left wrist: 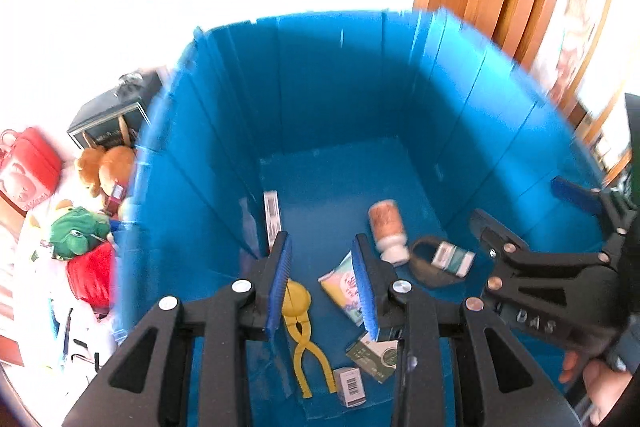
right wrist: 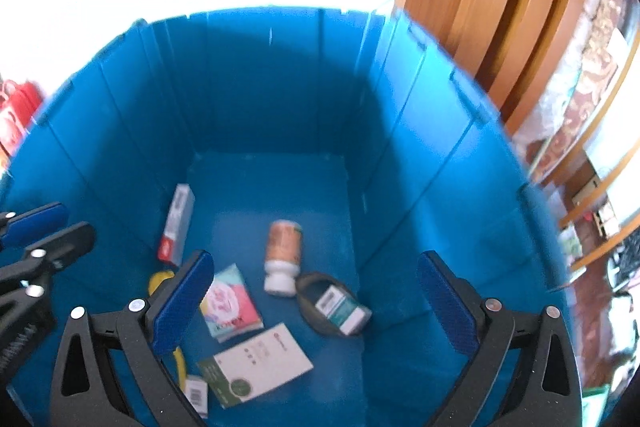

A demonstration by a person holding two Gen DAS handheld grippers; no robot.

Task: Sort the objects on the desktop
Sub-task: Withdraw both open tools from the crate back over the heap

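Note:
A deep blue bin (left wrist: 320, 99) (right wrist: 260, 87) fills both views. On its floor lie an orange bottle (left wrist: 386, 227) (right wrist: 283, 251), a yellow clip tool (left wrist: 300, 323), a pastel packet (left wrist: 344, 287) (right wrist: 230, 303), a white and green box (right wrist: 260, 367), a dark ring with a small box in it (left wrist: 440, 261) (right wrist: 332, 301) and a long white box (right wrist: 178, 223). My left gripper (left wrist: 324, 287) is open and empty above the bin. My right gripper (right wrist: 316, 303) is open wide and empty above the bin; it also shows in the left wrist view (left wrist: 524, 203).
Left of the bin lie plush toys (left wrist: 106, 167), a green toy (left wrist: 76, 231), red items (left wrist: 28, 167) and a dark box (left wrist: 108, 115). Wooden shelves (right wrist: 500, 7) stand at the right behind the bin.

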